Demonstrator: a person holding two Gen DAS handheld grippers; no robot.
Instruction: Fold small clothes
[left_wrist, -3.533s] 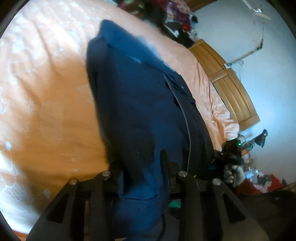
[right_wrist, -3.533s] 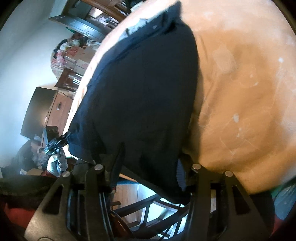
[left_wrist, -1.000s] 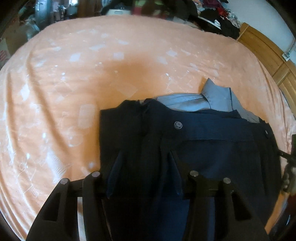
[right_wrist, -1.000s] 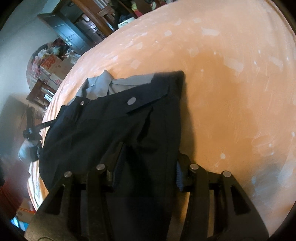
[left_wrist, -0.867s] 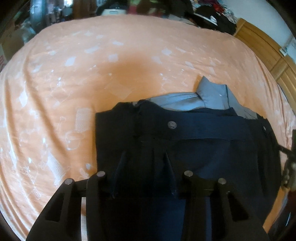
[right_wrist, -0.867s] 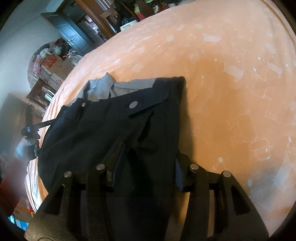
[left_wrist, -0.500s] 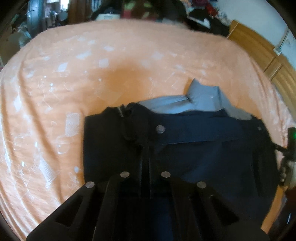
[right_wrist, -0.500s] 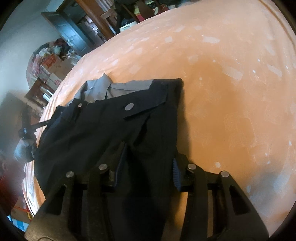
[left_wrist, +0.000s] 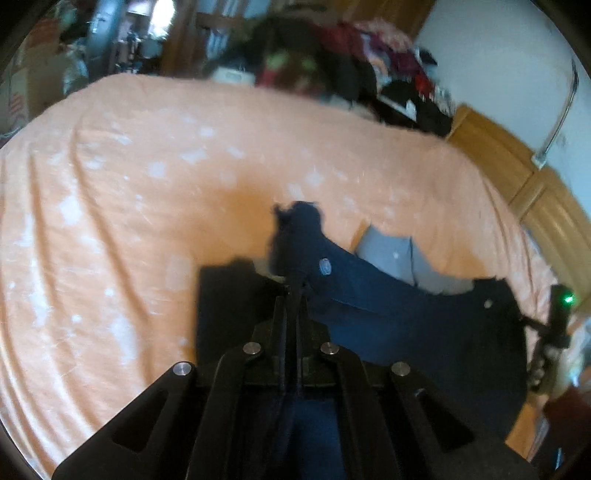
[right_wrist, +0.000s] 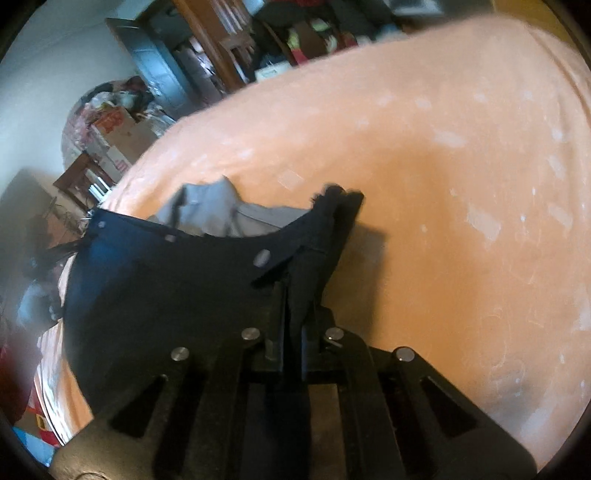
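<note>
The left gripper (left_wrist: 293, 295) has its 2 fingers (left_wrist: 280, 314) drawn together to a narrow slit, with a fold of the dark navy garment (left_wrist: 406, 332) pinched between them near its top left corner. That corner stands up off the orange bedsheet (left_wrist: 129, 203), a metal snap (left_wrist: 325, 266) showing just right of the tips. The right gripper (right_wrist: 291, 295) likewise has both fingers nearly touching, clamped on the garment's other top corner (right_wrist: 332, 206), which is raised above the sheet with a snap (right_wrist: 263, 257) beside it. Between the 2 pinched corners the cloth sags, showing its grey lining (right_wrist: 221, 206). The rest of the garment lies on the bed near its edge. A wooden headboard (left_wrist: 517, 177) stands beyond.
</note>
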